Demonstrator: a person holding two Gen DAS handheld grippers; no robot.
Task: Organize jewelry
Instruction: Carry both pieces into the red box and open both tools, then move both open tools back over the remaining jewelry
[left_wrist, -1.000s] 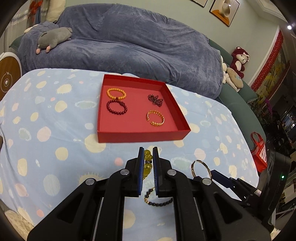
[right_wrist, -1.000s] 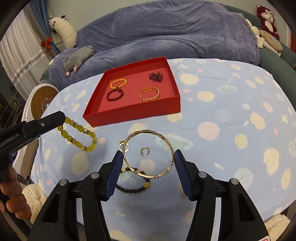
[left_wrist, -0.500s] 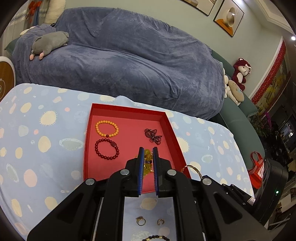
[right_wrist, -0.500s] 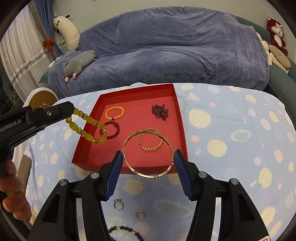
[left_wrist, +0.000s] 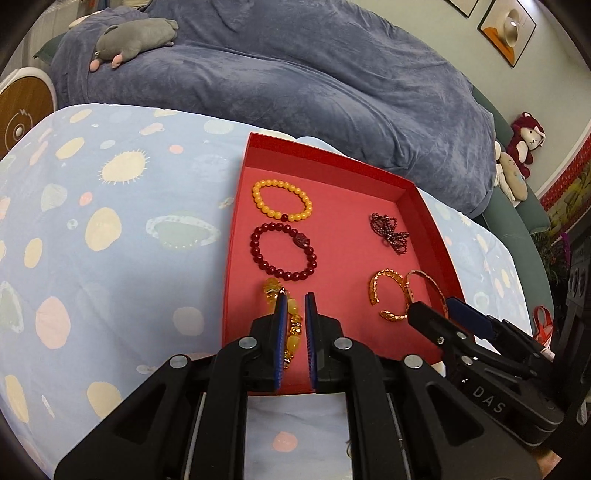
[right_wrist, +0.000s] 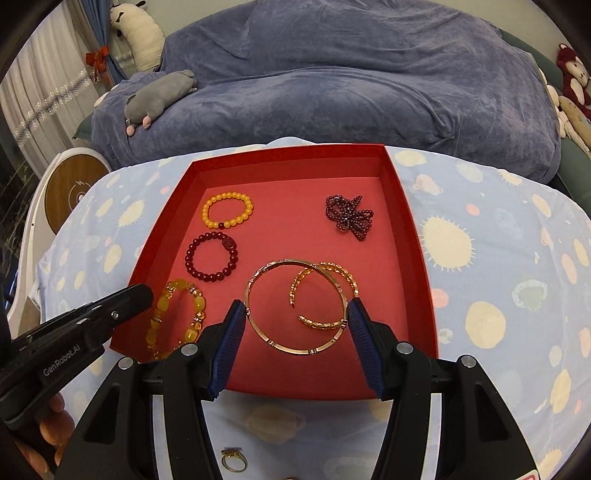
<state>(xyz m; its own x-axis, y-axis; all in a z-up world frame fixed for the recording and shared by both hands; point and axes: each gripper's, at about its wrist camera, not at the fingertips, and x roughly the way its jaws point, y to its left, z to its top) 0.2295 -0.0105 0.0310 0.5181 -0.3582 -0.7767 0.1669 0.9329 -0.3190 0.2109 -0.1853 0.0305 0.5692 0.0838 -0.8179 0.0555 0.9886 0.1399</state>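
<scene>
Where table was, red tray (left_wrist: 424, 206) beneath bracelets.

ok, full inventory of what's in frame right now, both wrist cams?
red cardboard tray: 1, on spotted blue cloth
orange bead bracelet: 1, tray, back left
dark red bead bracelet: 1, tray, left
purple bead cluster: 1, tray, back right
amber open cuff: 1, tray, right
yellow chunky bead bracelet: 1, tray front left
gold bangle: 1, over cuff
gold ring: 1, cloth, near edge
grey plush: 1, blue sofa
left gripper: black, nearly shut around yellow bracelet
right gripper: black, on bangle
</scene>
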